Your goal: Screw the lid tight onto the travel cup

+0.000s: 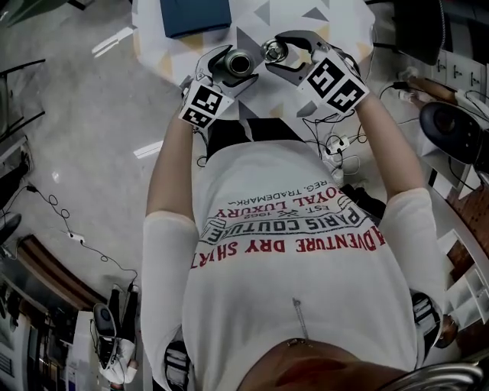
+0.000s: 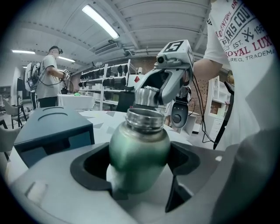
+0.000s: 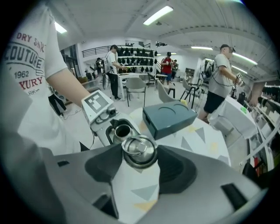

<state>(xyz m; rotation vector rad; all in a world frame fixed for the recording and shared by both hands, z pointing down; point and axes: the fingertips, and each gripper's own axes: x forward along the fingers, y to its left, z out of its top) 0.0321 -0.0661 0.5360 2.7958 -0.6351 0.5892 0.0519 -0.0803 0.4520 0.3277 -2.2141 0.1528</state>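
**A:** What could go wrong from here?

**B:** Cross-threading, I think. The lid (image 3: 139,151) sits just beside the open mouth of the cup (image 2: 139,148), not on it yet, and the two don't look lined up. If I bring it in crooked, the thread may jam or skip.

**A:** And your grips?

**B:** My left gripper (image 1: 233,67) is clamped round the green cup's body, holding it over the table (image 1: 336,23) with the mouth toward the lid. My right gripper (image 1: 284,55) has its jaws wide, pressed on the lid's sides. The steel looks smooth, so a hard twist might let it slip.
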